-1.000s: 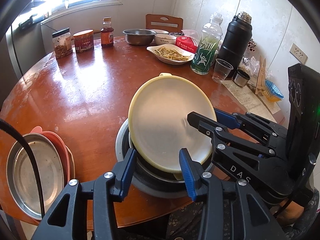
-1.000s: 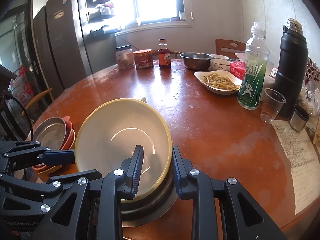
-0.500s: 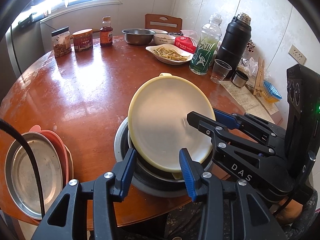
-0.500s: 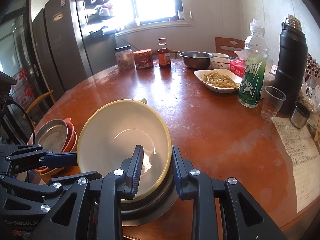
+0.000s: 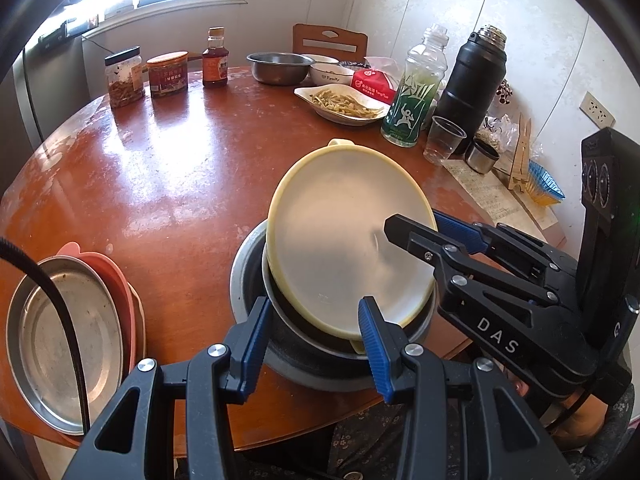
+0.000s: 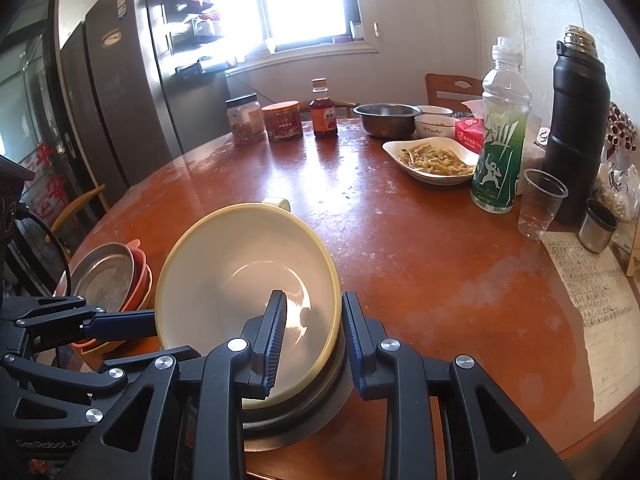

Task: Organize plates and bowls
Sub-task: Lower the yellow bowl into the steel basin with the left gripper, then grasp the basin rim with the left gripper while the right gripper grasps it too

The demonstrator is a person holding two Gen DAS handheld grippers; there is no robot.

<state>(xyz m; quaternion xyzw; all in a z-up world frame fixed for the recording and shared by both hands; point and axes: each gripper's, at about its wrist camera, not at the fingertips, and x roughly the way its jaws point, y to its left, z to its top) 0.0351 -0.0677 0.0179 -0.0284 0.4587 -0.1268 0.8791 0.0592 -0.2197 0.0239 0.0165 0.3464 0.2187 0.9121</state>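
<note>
Yellow bowl, cream inside, sits tilted at lower centre of the right wrist view, its low edge resting in a stack of steel bowls near the front edge of the round red-brown table. Right gripper grips the bowl's near rim — one ribbed finger inside, the other outside against the wall, jaws narrow on it. In the left wrist view the same bowl fills the centre, a small handle tab showing at its far rim. Left gripper sits at the bottom of that frame, blue pads set moderately wide on either side of the steel stack's near rim; whether they press on it cannot be told. Lower left of that view — a steel plate lying on pink plates. Along the far side, upper frame: two jars, a sauce bottle, a steel basin, a white dish of food, a green-labelled bottle, a black flask, a clear plastic cup.
</note>
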